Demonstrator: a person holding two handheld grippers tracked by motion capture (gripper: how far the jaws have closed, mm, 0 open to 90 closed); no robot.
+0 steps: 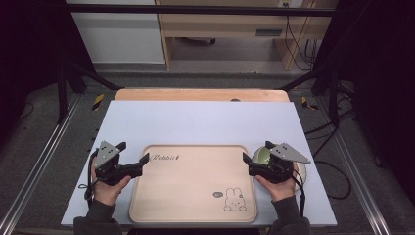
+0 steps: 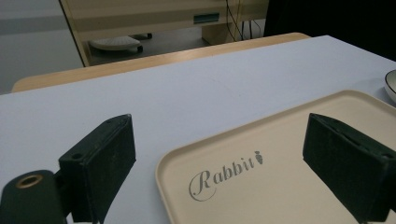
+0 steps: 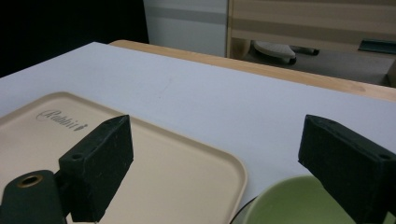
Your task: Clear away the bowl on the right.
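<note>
The green bowl (image 3: 299, 205), probably glazed, slippery and fragile, is best taken at its rim; both grippers' jaws are held apart, empty.

The beige rectangular plastic tray (image 1: 193, 183) lies between the left gripper (image 1: 133, 156) and the right gripper (image 1: 254, 152); the green round bowl (image 1: 260, 155) on a white plate (image 1: 302, 172) sits beneath the right gripper, just beside the tray

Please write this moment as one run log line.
left tool: open, over tray left edge | right tool: open, above green bowl | tray: empty | nothing held
</note>
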